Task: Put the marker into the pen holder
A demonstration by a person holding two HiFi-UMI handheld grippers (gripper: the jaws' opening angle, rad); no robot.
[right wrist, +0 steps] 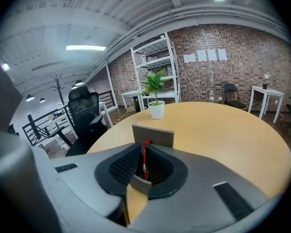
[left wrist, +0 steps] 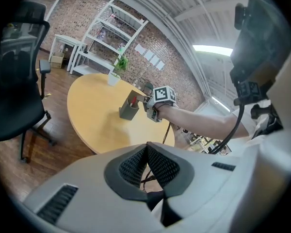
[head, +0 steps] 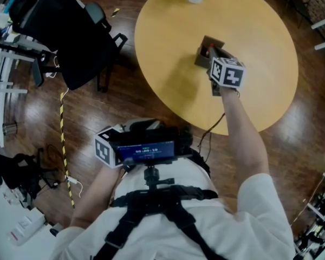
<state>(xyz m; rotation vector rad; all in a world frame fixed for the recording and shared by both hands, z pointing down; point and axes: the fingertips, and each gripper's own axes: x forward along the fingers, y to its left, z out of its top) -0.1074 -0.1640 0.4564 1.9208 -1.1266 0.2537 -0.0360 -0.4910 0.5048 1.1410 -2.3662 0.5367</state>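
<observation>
R gripper (right wrist: 144, 153): jaws pinched narrow on the red marker (right wrist: 146, 162), pads look to touch it both sides. Marker is upright, with its lower part already inside the grey pen holder (right wrist: 153, 135) and the jaw tips right at the holder mouth. Holder sits on the round table (right wrist: 223, 130), well apart from the plant pot (right wrist: 156, 109) at the far edge.

L gripper (left wrist: 146, 147): jaws closed tip to tip, nothing btwn them, parked near your body off the table. Not needed here imo.

Step in hand, my read: release.
- Can't see if the marker tip has bottomed out. Go a bit lower if there's room, so it drops less.
- Keep the marker vertical and centred in the opening, not leaning on the back wall.
- Open slowly and only enough to free it. Wide jaws could knock the rim, and the holder looks light enough to tip.
- Pull straight up and back, no sideways drag.
- Check the marker stays put before moving off.
</observation>
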